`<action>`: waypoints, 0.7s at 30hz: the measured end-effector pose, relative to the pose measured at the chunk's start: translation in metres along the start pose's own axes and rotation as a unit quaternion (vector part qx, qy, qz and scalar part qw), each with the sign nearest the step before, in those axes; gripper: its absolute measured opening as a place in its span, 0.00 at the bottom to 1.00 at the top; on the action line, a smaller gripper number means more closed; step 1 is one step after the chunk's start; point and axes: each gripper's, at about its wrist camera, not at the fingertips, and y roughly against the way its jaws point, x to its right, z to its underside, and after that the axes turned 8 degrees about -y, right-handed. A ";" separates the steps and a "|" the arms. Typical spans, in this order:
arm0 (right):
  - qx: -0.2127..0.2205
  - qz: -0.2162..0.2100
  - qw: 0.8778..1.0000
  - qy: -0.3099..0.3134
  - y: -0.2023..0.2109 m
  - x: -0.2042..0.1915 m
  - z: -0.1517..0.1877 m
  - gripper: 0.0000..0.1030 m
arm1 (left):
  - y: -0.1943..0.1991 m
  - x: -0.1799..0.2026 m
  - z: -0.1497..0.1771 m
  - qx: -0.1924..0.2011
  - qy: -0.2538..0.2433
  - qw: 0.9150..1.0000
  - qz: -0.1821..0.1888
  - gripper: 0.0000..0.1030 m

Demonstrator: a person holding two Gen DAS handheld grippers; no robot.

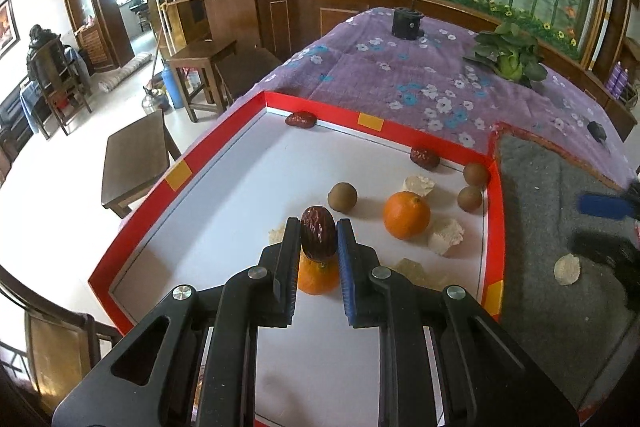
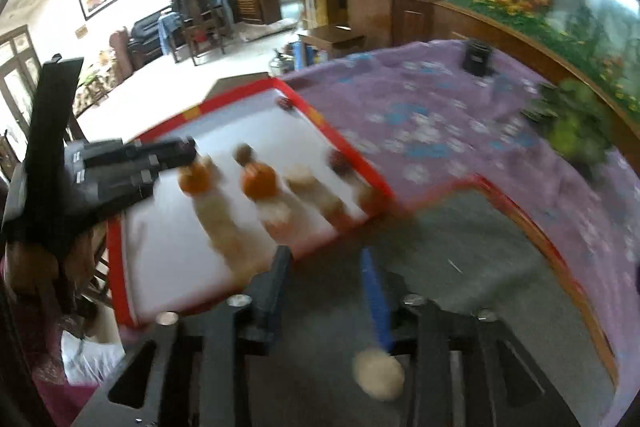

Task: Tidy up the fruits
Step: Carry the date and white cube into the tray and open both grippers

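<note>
The red date (image 1: 318, 234) sits pinched upright between our left fingers (image 1: 318, 227), raised above a small orange (image 1: 317, 277) on the white tray (image 1: 132, 259). We judge it light, wrinkled and slightly soft, so a gentle hold across its middle suits it. Our right fingers (image 2: 326, 267) stand spread and empty over the grey mat (image 2: 460, 287), a pale husk (image 2: 378, 373) just below them. Beyond, another orange (image 1: 407, 215) and brown longans (image 1: 342, 197) lie scattered.

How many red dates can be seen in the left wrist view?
3: one red date between the left gripper fingers, one at the tray's far corner, one by the far wall. More may be hidden.
</note>
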 end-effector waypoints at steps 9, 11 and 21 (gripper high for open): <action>-0.032 0.020 0.998 -0.047 -0.016 0.029 0.052 0.48 | -0.002 0.005 0.000 -0.008 -0.001 1.000 -0.004 0.17; -0.031 0.030 0.999 -0.032 -0.022 0.022 0.050 0.46 | 0.000 0.006 0.000 -0.007 -0.004 1.000 -0.008 0.17; -0.023 0.018 0.999 -0.021 -0.016 0.011 0.023 0.29 | 0.004 0.000 -0.001 -0.004 0.007 1.000 -0.009 0.17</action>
